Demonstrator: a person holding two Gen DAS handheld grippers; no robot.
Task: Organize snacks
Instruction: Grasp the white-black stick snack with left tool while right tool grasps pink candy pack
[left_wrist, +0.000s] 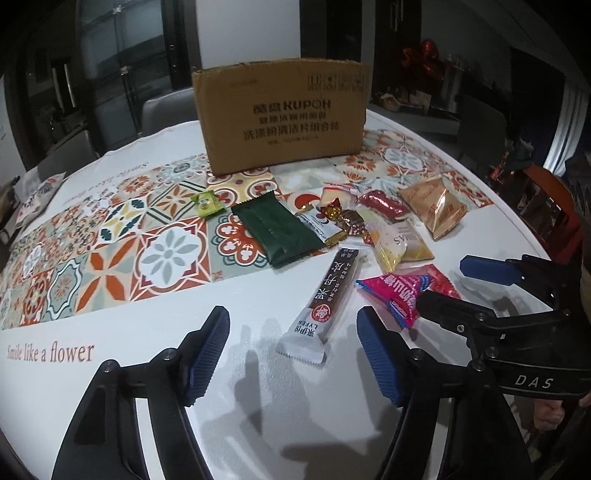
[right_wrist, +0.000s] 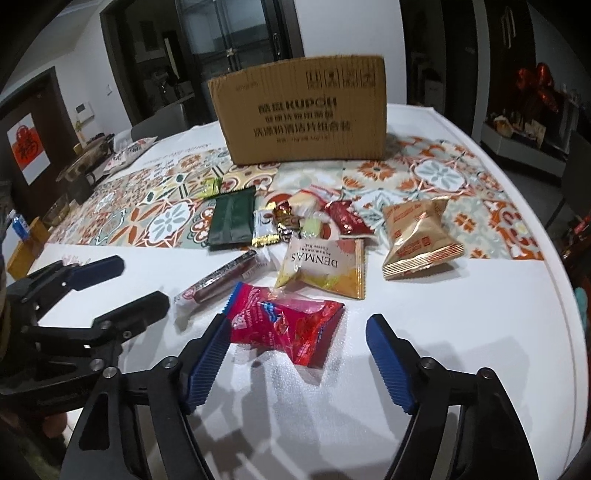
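Observation:
A cardboard box (left_wrist: 282, 114) (right_wrist: 303, 110) stands at the back of the table. Several snack packets lie in front of it. My left gripper (left_wrist: 293, 350) is open, just short of a long brown and white bar (left_wrist: 325, 302) (right_wrist: 221, 282). My right gripper (right_wrist: 297, 356) is open, its fingers on either side of the near end of a red packet (right_wrist: 291, 325) (left_wrist: 402, 291); it shows from the side in the left wrist view (left_wrist: 454, 286). Farther off lie a dark green packet (left_wrist: 280, 229) (right_wrist: 231, 219), a DENMAS packet (right_wrist: 325, 269) and a gold packet (left_wrist: 434, 206) (right_wrist: 417, 240).
A tiled runner (left_wrist: 110, 240) crosses the white tablecloth (right_wrist: 461, 332). A small green candy (left_wrist: 207, 203) lies left of the pile. Small wrapped sweets (left_wrist: 345, 218) lie amid the packets. The round table edge curves at the right (right_wrist: 565, 295). Chairs and cabinets stand behind.

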